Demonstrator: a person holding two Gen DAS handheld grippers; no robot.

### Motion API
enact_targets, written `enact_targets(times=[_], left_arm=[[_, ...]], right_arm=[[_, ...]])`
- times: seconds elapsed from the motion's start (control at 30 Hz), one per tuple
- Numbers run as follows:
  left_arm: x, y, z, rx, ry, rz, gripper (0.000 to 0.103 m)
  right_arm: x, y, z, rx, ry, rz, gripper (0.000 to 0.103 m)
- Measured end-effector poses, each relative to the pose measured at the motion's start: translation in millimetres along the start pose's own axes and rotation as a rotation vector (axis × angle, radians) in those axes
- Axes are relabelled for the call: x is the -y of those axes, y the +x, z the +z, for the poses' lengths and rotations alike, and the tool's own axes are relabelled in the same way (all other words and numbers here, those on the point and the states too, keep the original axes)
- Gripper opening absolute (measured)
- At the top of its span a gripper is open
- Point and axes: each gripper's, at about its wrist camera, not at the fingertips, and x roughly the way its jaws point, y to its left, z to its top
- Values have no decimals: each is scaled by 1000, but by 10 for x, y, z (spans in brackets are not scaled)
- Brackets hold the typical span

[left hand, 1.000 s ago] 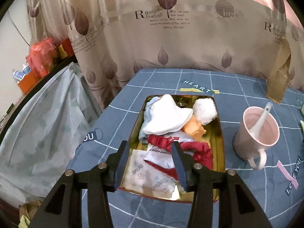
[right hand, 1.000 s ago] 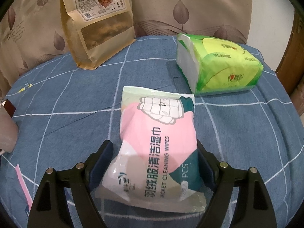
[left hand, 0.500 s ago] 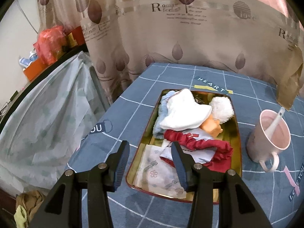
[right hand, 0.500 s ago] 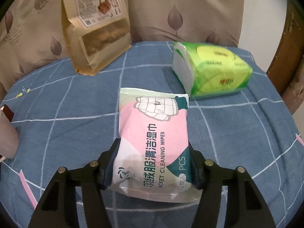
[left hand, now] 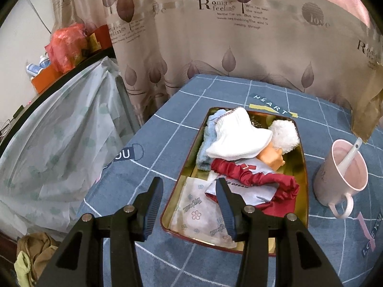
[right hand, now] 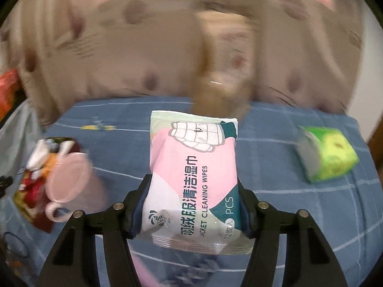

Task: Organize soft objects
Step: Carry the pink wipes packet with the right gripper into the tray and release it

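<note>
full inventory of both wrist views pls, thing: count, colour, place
wipes pack: 1, pink, white and teal, clamped in the right gripper
tray: 1, gold inside with a red rim, on the tablecloth
soft items in tray: a white cloth, a light blue cloth, a red garment, a doll with a fluffy white hat, a flower-print packet
mug: 1, pink, right of the tray
spoon: 1, white, in the mug
tissue pack: 1, green, on the tablecloth, blurred
brown bag: 1, against the curtain
tablecloth: 1, blue with white grid
curtain: beige, leaf print, behind the table
left gripper: open, empty, over the tray's near left corner
right gripper: shut on the wipes pack
</note>
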Motion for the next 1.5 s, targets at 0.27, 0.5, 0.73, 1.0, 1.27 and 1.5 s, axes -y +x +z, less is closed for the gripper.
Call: enact_targets(times=[0.27, 0.5, 0.73, 1.0, 1.27, 1.5], left_arm=[[-47, -52, -2, 2, -12, -6, 47], [-147, -99, -108, -17, -37, 1, 47], [-354, -249, -206, -8, -104, 14, 47], [-449, -262, -230, -14, -133, 14, 47], [-456, -250, -231, -19, -126, 14, 47], [-445, -244, -229, -21, -127, 14, 48]], right_arm=[[-1150, 109, 157, -9, -170, 177, 58], [-1985, 274, 109, -44, -307, 278, 58], [-2565, 510, 114, -82, -386, 330, 58], [-2875, 753, 83, -109, -429, 322, 58], [-2983, 889, -38, -127, -446, 316, 61], [-2965, 799, -29, -115, -432, 326, 77]])
